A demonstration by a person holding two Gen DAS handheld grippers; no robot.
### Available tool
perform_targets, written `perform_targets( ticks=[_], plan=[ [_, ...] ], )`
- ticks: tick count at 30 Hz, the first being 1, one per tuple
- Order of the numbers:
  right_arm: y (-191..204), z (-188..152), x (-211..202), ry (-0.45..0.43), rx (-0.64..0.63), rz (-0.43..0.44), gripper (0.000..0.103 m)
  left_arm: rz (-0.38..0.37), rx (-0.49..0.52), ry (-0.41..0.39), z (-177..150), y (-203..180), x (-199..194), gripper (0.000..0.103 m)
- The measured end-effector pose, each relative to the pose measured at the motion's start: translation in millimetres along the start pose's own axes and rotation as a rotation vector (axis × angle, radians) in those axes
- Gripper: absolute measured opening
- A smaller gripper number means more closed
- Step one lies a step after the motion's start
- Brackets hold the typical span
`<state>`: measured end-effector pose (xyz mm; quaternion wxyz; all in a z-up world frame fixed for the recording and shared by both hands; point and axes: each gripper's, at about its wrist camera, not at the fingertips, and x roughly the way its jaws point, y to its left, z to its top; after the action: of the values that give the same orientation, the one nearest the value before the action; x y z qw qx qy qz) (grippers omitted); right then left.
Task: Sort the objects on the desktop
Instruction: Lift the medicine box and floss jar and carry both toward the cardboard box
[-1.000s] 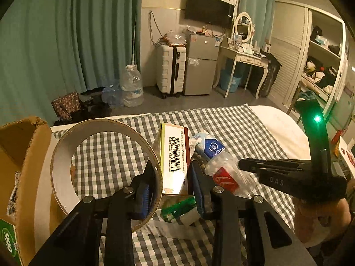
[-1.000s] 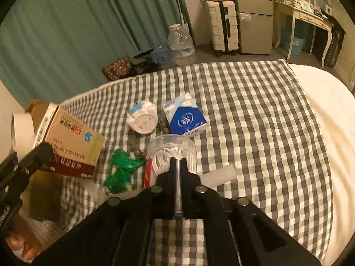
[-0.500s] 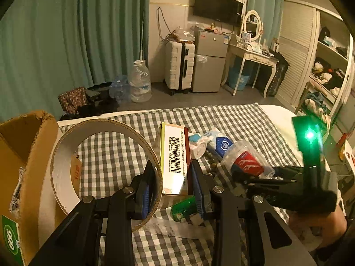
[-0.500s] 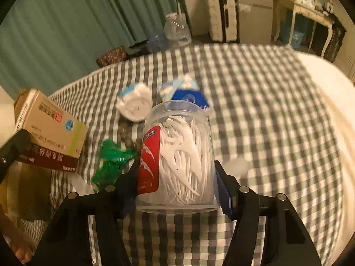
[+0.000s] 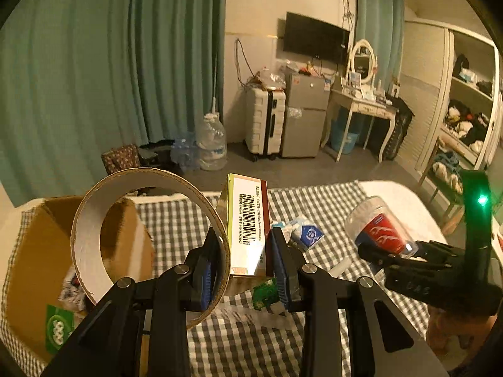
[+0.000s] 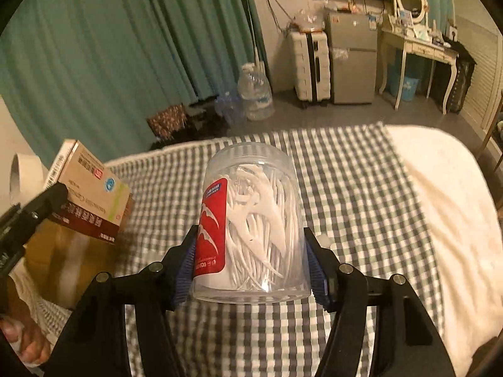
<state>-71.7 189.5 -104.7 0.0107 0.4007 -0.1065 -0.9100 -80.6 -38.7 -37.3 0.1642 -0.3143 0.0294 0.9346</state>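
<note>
A medicine box [image 5: 248, 229] and a tape roll [image 5: 138, 235] are pinched together by the left hand-held gripper [image 5: 245, 260], above the checked cloth [image 5: 314, 201], with a cardboard carton [image 5: 34, 260] at 9 o'clock. A clear floss-pick jar [image 6: 251, 223], judged light, stiff and slippery, is clamped at its round sides by the right hand-held gripper [image 6: 251, 267].

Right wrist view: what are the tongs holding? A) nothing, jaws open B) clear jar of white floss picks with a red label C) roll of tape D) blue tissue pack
B: the right tongs are shut on the clear jar, its sides pressed by both pads, white floss picks visible inside and a red label on its left side; it is raised above the checked cloth.
</note>
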Motion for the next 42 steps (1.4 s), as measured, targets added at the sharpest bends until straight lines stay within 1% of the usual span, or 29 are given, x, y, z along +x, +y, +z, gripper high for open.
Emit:
perform_targets(
  ticks=[2,6,10,13,18,26,29,31,37,39,42],
  plan=[
    [7.6,3.0,-17.1,-0.027,-0.004,0.003,0.061,0.003,-0.007,-0.024,3.1,2.6,-17.6,0.032],
    [22.3,11.0,-64.9,-0.099,-0.018,0.012,0.061,0.018,-0.012,-0.075,10.2,8.5,-54.8,0.032],
    [35.1,13.5,-101.9,-0.154,-0.028,0.032,0.061,0.032,-0.013,-0.109,15.4,15.3,-88.0,0.032],
    [46.6,16.7,-120.4,-0.185,-0.048,0.042,0.061,0.053,-0.016,-0.115,16.8,19.7,-103.9,0.032],
    [64.7,18.4,-144.9,-0.235,-0.077,0.052,0.061,0.069,-0.032,-0.154,19.9,28.3,-129.8,0.032],
    [90.0,21.8,-162.4,-0.269,-0.118,0.069,0.061,0.089,-0.031,-0.195,25.4,43.7,-150.5,0.032],
    [103.4,23.4,-164.9,-0.281,-0.137,0.083,0.061,0.113,-0.023,-0.222,22.8,54.4,-159.0,0.032],
    [112.3,24.0,-166.3,-0.286,-0.146,0.094,0.061,0.133,-0.023,-0.214,22.0,62.4,-159.5,0.032],
    [147.5,25.9,-154.7,-0.278,-0.19,0.125,0.061,0.182,-0.059,-0.209,20.1,96.2,-160.8,0.032],
    [161.6,26.6,-147.8,-0.269,-0.21,0.142,0.061,0.208,-0.066,-0.207,17.0,106.5,-163.2,0.032],
    [177.4,23.9,-139.2,-0.259,-0.228,0.168,0.061,0.228,-0.081,-0.202,14.2,117.8,-162.9,0.032]
  ],
)
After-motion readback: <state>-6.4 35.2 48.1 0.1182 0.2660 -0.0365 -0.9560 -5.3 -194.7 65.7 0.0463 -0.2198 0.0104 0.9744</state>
